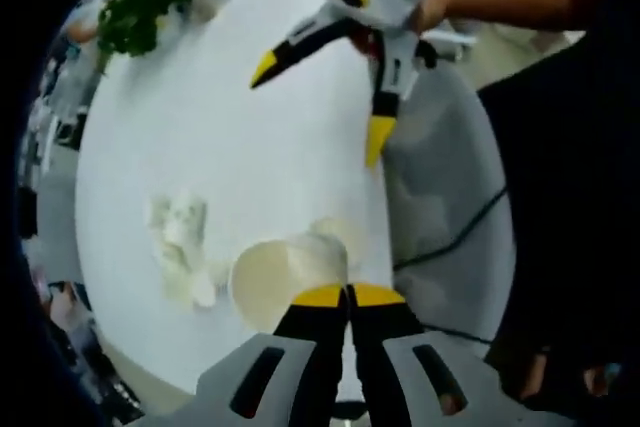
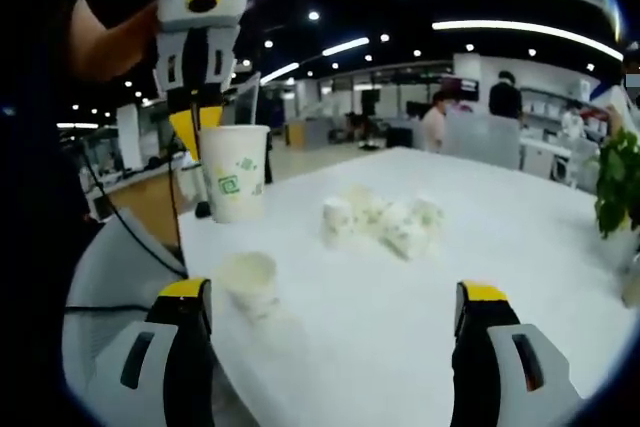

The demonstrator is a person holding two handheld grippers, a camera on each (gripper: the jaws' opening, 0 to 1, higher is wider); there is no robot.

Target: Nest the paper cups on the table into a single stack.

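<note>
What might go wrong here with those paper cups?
The left gripper pinches a cup by its rim alone; thin paper may buckle or slip. Another cup sits near the table's edge and could be knocked off. The crumpled cups may not nest.

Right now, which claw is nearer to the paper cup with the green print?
Left. The left claw is shut on the paper cup at its rim; the right claw is open and well apart from it.
</note>
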